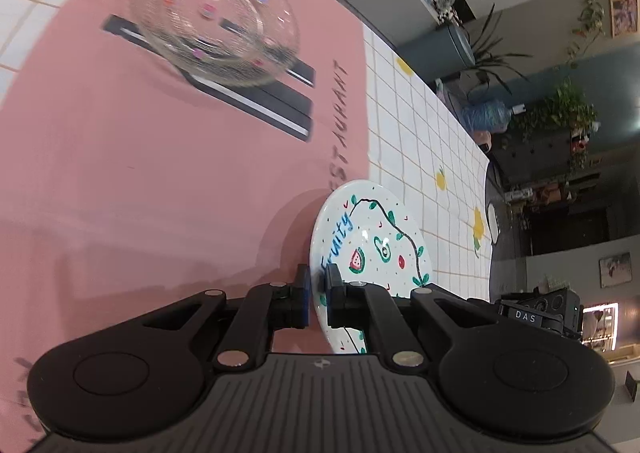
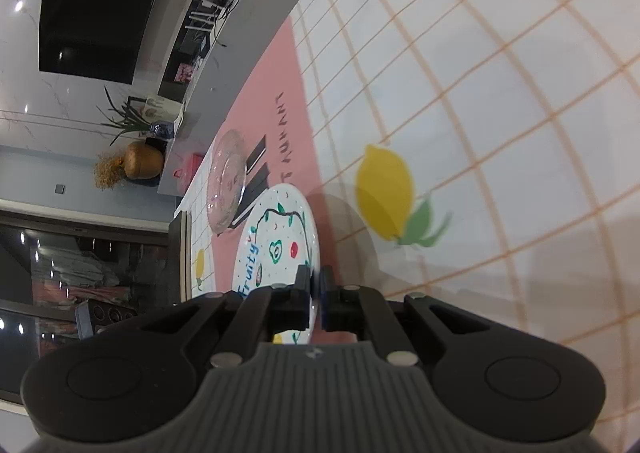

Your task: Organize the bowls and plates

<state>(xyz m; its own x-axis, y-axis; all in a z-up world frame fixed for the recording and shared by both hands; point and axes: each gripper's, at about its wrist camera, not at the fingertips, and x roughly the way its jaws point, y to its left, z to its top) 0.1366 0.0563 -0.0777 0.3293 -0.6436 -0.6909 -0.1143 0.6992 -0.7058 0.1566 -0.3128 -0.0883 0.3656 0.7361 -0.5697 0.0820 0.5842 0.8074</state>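
A white plate with fruit drawings and the word "Fruity" is held above the table by both grippers. My left gripper is shut on its rim at one side. My right gripper is shut on the rim of the same plate at the opposite side. A clear glass bowl stands on the pink placemat, over its black printed bars. The bowl also shows in the right wrist view, beyond the plate.
The table carries a white checked cloth with lemon prints. The table edge runs along the far side. Plants, shelves and a blue water bottle stand in the room beyond.
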